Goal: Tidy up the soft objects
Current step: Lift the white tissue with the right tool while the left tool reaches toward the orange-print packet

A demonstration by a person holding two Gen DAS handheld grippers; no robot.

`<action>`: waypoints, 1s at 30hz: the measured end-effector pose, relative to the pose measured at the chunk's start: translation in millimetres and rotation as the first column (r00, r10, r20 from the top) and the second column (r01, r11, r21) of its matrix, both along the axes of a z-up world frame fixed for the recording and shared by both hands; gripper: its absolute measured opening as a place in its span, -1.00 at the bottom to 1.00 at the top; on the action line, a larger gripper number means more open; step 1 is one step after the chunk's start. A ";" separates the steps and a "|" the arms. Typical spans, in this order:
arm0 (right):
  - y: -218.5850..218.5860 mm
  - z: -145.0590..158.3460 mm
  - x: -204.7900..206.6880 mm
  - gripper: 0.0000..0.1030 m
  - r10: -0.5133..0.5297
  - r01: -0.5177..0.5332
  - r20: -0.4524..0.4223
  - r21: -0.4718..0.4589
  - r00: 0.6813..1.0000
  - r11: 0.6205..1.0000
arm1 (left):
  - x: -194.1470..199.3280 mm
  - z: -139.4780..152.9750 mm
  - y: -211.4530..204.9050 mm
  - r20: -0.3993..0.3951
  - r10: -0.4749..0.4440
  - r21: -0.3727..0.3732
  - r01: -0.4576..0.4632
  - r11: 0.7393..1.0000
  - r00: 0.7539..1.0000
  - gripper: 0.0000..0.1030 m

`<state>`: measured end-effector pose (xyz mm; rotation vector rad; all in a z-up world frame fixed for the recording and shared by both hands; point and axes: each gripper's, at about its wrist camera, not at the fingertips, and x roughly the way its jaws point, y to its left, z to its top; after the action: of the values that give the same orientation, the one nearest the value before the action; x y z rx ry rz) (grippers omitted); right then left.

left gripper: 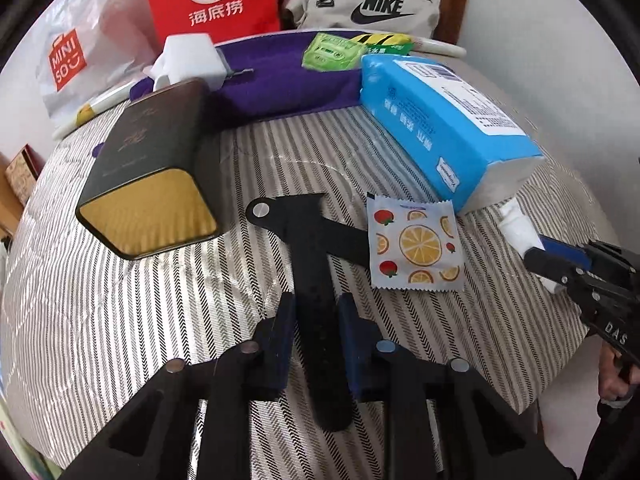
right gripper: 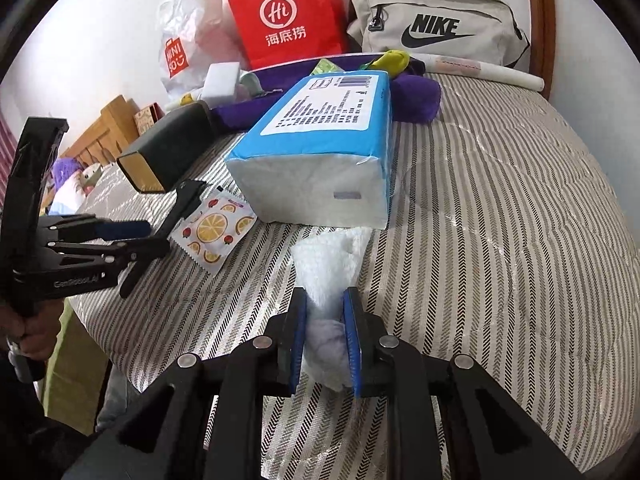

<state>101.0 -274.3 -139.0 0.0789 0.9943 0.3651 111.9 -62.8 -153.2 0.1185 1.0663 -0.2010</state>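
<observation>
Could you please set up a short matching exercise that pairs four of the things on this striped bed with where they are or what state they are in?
Things:
1. white fluffy cloth
2. black flat T-shaped plastic piece
3. square fruit-print sachet
4. red paper bag

Places or states:
A. standing against the wall
B. clamped in the right tongs
C. between the left tongs' fingers
D. lying flat beside the blue tissue pack

Pairs: 1-B, 2-C, 3-D, 4-A

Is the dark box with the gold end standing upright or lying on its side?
Lying on its side. The dark box rests lengthwise on the striped bedcover, gold end facing sideways toward the camera.
</observation>
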 end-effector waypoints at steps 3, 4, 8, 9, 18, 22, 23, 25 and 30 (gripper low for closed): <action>1.3 -0.1 0.7 -0.63 -0.004 0.004 0.005 -0.002 1.000 1.000 | -6.6 4.2 4.4 -0.001 -0.008 -0.008 0.008 1.000 1.000 -0.60; 1.9 -0.1 0.1 -0.63 0.000 0.000 0.009 -0.008 1.000 1.000 | -12.9 2.0 6.9 -0.006 -0.005 -0.024 0.005 1.000 1.000 -0.58; 3.8 0.5 0.5 -0.61 0.005 -0.005 0.010 -0.018 1.000 1.000 | -2.4 -1.1 7.4 -0.008 -0.002 -0.061 0.001 0.998 1.000 -0.50; 3.4 0.4 1.2 -0.61 0.004 -0.004 0.007 -0.015 1.000 1.000 | -0.2 -2.3 4.6 0.001 -0.008 -0.048 0.008 0.999 1.000 -0.49; 6.9 0.5 1.4 -0.60 -0.013 0.013 0.015 -0.038 1.000 0.999 | 3.9 -3.0 10.7 0.022 0.001 -0.067 0.000 0.998 1.000 -0.62; 9.2 1.9 1.7 -0.68 -0.007 0.008 0.014 -0.071 1.000 0.997 | 2.1 -2.8 18.5 0.013 0.013 -0.103 -0.012 0.995 1.000 -0.62; 9.6 2.5 1.8 -0.68 -0.007 0.007 0.008 -0.074 1.000 0.997 | 1.4 -2.5 20.0 0.014 0.018 -0.104 -0.017 0.994 1.000 -0.62; 10.1 5.0 1.5 -0.69 -0.003 0.003 -0.006 -0.062 1.000 0.998 | -0.8 -0.8 24.2 0.018 0.026 -0.117 -0.024 0.993 1.000 -0.62; 16.5 13.7 -3.0 -0.69 0.017 -0.017 0.004 -0.062 1.000 0.998 | -5.8 5.0 34.4 0.022 0.050 -0.142 -0.047 0.989 0.998 -0.62</action>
<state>98.1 -257.8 -125.3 0.0136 1.0019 0.3497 106.1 -28.4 -148.2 -0.0325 1.0248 -0.2299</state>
